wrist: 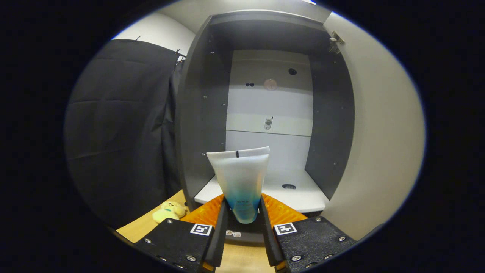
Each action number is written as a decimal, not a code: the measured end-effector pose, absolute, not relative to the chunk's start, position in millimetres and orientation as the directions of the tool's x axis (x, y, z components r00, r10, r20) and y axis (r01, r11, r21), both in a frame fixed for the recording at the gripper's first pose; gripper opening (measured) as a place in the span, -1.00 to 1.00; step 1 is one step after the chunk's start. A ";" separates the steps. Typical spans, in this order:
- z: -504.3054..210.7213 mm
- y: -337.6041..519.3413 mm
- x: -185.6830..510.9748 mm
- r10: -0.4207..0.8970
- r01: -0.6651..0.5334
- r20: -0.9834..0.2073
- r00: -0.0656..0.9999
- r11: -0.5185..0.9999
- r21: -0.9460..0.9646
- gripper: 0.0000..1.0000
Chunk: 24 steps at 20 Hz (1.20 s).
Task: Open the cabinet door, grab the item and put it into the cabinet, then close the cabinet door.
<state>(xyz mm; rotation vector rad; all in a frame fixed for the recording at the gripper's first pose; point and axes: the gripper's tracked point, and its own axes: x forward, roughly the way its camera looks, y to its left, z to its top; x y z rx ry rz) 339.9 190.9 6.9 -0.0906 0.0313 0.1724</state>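
Cabinet door already open, tube clamped between both fingers of the gripper just before the cabinet shelf; placing and closing left.

open cabinet ahead, door swung aside, bare shelf inside

fingers clamp tube before cabinet
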 end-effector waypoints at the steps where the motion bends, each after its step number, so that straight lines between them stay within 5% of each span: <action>1: 8.7 190.6 355.6 0.163 -0.166 -0.035 0.986 0.982 -0.095 -0.10; 9: -25.6 181.8 456.1 0.112 -0.119 -0.084 0.990 0.989 -0.084 -0.07; 24: -42.9 175.2 473.3 0.096 -0.103 -0.109 0.989 0.993 -0.059 0.01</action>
